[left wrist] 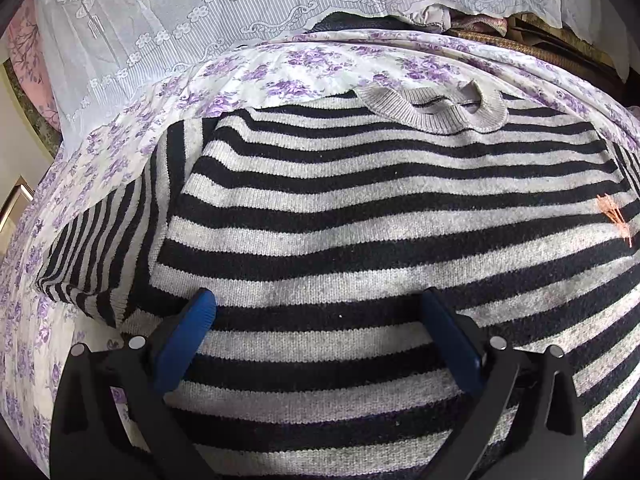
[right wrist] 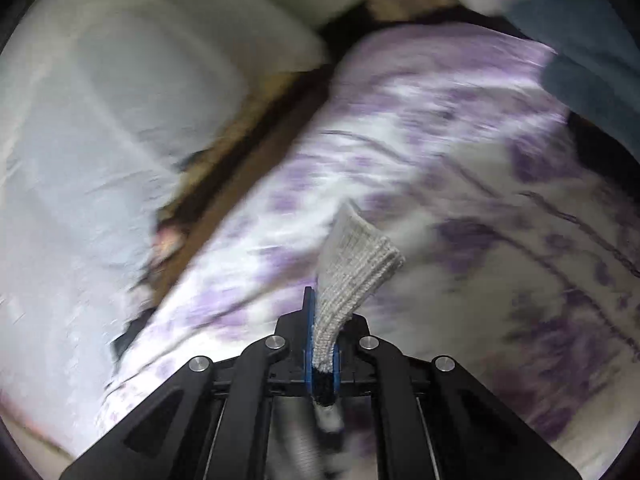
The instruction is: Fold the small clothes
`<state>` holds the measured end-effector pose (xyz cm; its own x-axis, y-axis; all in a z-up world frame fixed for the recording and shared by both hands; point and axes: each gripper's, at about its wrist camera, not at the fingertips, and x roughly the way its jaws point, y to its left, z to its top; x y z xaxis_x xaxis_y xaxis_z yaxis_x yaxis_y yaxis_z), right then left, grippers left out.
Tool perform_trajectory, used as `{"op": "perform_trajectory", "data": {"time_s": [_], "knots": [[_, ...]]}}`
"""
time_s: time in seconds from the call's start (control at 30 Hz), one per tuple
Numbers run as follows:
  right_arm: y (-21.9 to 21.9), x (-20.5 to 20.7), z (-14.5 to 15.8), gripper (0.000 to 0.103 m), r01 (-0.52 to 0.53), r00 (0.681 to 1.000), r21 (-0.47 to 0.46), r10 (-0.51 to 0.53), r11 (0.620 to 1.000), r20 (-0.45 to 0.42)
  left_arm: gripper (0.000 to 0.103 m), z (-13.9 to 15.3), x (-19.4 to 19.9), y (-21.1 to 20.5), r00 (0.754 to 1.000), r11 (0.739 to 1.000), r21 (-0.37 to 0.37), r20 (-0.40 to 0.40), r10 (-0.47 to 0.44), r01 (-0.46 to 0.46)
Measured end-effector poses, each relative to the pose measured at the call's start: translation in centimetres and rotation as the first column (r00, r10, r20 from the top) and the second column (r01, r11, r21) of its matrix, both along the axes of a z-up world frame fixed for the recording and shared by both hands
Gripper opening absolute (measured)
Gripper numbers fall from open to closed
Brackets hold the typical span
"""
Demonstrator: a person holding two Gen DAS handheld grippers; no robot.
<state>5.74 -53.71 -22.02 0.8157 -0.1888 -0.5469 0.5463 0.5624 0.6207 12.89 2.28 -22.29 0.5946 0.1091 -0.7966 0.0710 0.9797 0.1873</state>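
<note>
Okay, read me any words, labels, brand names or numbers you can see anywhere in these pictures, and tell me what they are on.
None can be read.
Striped sweater: a small orange stitched mark near its right edge, a figure rather than letters.
White lace cloth: woven patterns only, no words.
Flowered sheet: no text.
Right wrist view: too blurred to show any print.

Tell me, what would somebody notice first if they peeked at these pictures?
The big black-and-grey striped sweater fills the left wrist view, lying flat on a purple-flowered sheet, with the left gripper open just above it. In the blurry right wrist view, the right gripper is shut on a grey ribbed edge of knit that sticks up from its jaws.
</note>
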Motion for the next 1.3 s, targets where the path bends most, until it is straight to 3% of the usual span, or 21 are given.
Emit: {"op": "perform_trajectory", "data": {"time_s": [0.33, 0.47, 0.6, 0.7, 0.83, 1.03, 1.13, 1.3], "knots": [[8.4, 2.3, 5.5, 0.007, -0.269, 0.959, -0.147, 0.279, 0.952, 0.055, 0.099, 1.1, 0.1, 0.0, 1.000, 0.999, -0.035, 0.002, -0.017, 0.017], [11.6, 3.0, 6.8, 0.007, -0.337, 0.933, -0.147, 0.351, 0.930, 0.077, 0.099, 3.8, 0.4, -1.3, 0.995, 0.987, -0.131, -0.010, -0.097, 0.095], [16.3, 3.8, 8.7, 0.007, -0.421, 0.896, -0.127, 0.434, 0.898, 0.093, 0.099, 6.7, 1.2, -4.7, 0.987, 0.981, -0.117, 0.031, -0.155, 0.158], [20.1, 4.3, 9.6, 0.007, -0.480, 0.865, -0.118, 0.491, 0.869, 0.101, 0.099, 7.6, 2.8, -6.3, 0.982, 0.967, -0.175, 0.040, -0.183, 0.187], [25.1, 5.7, 10.3, 0.007, -0.550, 0.822, -0.110, 0.560, 0.828, 0.103, 0.099, 6.2, 5.3, -6.7, 0.986, 0.951, -0.264, 0.003, -0.168, 0.163], [32.7, 8.0, 9.5, 0.007, -0.647, 0.753, -0.077, 0.651, 0.759, 0.095, 0.099, 3.4, 8.0, -4.3, 0.994, 0.956, -0.279, -0.023, -0.106, 0.095], [35.4, 8.5, 8.4, 0.007, -0.684, 0.722, -0.077, 0.688, 0.725, 0.065, 0.099, 2.7, 9.2, -3.1, 0.994, 0.941, -0.331, -0.049, -0.097, 0.076], [37.5, 8.9, 7.3, 0.007, -0.709, 0.698, -0.116, 0.716, 0.695, 0.017, 0.099, 1.7, 9.7, -2.4, 0.993, 0.926, -0.374, -0.082, -0.081, 0.044]]}}
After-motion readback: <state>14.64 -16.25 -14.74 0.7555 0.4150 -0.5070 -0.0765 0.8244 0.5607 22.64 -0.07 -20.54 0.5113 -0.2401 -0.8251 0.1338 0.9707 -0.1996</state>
